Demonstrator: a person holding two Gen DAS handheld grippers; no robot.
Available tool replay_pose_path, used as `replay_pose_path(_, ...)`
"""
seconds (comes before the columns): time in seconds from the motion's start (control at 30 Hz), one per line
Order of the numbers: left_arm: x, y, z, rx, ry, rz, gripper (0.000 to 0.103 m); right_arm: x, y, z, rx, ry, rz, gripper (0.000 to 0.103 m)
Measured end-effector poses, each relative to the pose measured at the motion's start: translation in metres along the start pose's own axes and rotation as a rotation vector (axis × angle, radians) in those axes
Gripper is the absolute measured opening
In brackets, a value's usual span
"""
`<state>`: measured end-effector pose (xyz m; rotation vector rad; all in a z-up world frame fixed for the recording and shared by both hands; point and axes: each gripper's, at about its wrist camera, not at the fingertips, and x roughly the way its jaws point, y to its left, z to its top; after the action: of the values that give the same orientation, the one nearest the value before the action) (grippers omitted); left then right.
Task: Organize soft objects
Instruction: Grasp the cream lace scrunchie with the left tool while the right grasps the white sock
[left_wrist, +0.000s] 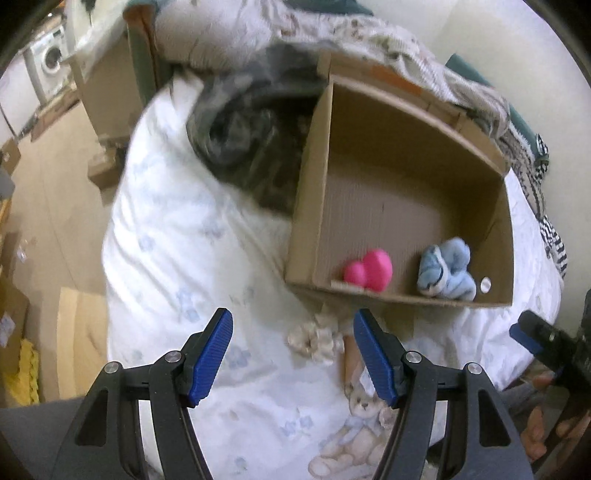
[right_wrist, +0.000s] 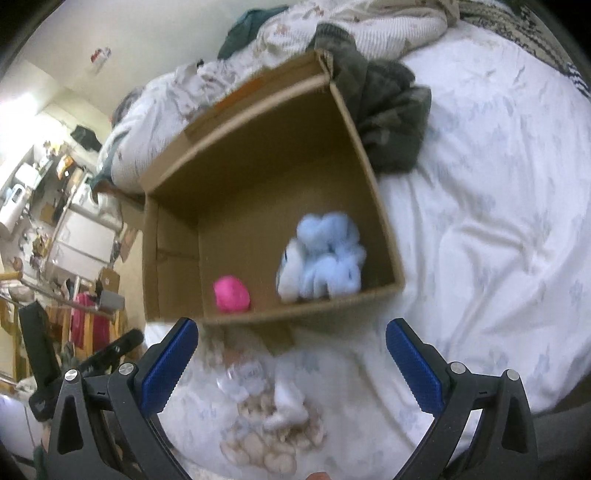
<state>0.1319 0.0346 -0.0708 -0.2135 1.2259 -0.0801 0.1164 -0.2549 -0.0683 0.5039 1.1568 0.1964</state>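
On the bed, a white duvet (left_wrist: 177, 236) printed with pale blue flowers and a teddy bear motif fills most of both views, rumpled into soft folds. On top of it sits an open cardboard box (left_wrist: 312, 192), its flaps up and its brown floor largely bare. To the left of the box in the left wrist view lies a dark grey-green bundle of fabric (left_wrist: 236, 140); the same bundle (right_wrist: 391, 110) shows at the far right corner of the box in the right wrist view, touching the cardboard wall. Beyond the box, a cream knitted blanket (right_wrist: 388, 29) is heaped at the far edge of the bed.

Inside the box, against its near wall, rests a light blue plush toy (left_wrist: 447, 269), crumpled, with white patches; in the right wrist view it (right_wrist: 321, 254) lies in the near right corner. Just left of it, apart from it, sits a bright pink soft toy (left_wrist: 369, 271), rounded and smaller, also close to the near wall (right_wrist: 232, 293).

Outside the box, on the duvet just in front of its near wall, lies a beige ruffled scrunchie (left_wrist: 317, 338), blurred in both views.

The left gripper (left_wrist: 291, 350) hovers over the duvet with its blue-padded jaws spread wide and nothing between them. The right gripper (right_wrist: 291, 362) is likewise held above the duvet, jaws well apart and empty, facing the box.
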Motion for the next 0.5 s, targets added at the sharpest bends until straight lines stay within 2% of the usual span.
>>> replay_pose_path(0.1, 0.022, -0.004, -0.004, -0.002, 0.086, -0.038, 0.065, 0.003, 0.001, -0.008, -0.010, 0.029, -0.011, 0.103)
replay_pose_path(0.23, 0.046, -0.017, -0.005, 0.015, 0.143, -0.037, 0.061, 0.002, 0.001, -0.012, -0.023, 0.033, -0.023, 0.103)
replay_pose_path(0.3, 0.060, -0.022, -0.005, 0.021, 0.178, -0.039, 0.050, 0.003, -0.002, -0.015, -0.018, 0.048, -0.025, 0.103)
replay_pose_path(0.33, 0.066, -0.024, -0.005, 0.023, 0.193, -0.036, 0.041, 0.003, -0.003, -0.015, -0.015, 0.052, -0.027, 0.103)
replay_pose_path(0.43, 0.082, -0.031, -0.004, 0.036, 0.226, -0.027, 0.032, 0.003, -0.009, -0.015, -0.001, 0.058, -0.032, 0.103)
replay_pose_path(0.47, 0.086, -0.033, -0.004, 0.043, 0.230, -0.016, 0.021, 0.003, -0.010, -0.014, 0.004, 0.058, -0.035, 0.103)
replay_pose_path(0.5, 0.087, -0.035, -0.003, 0.047, 0.229, -0.003, 0.014, 0.003, -0.012, -0.014, 0.008, 0.059, -0.037, 0.103)
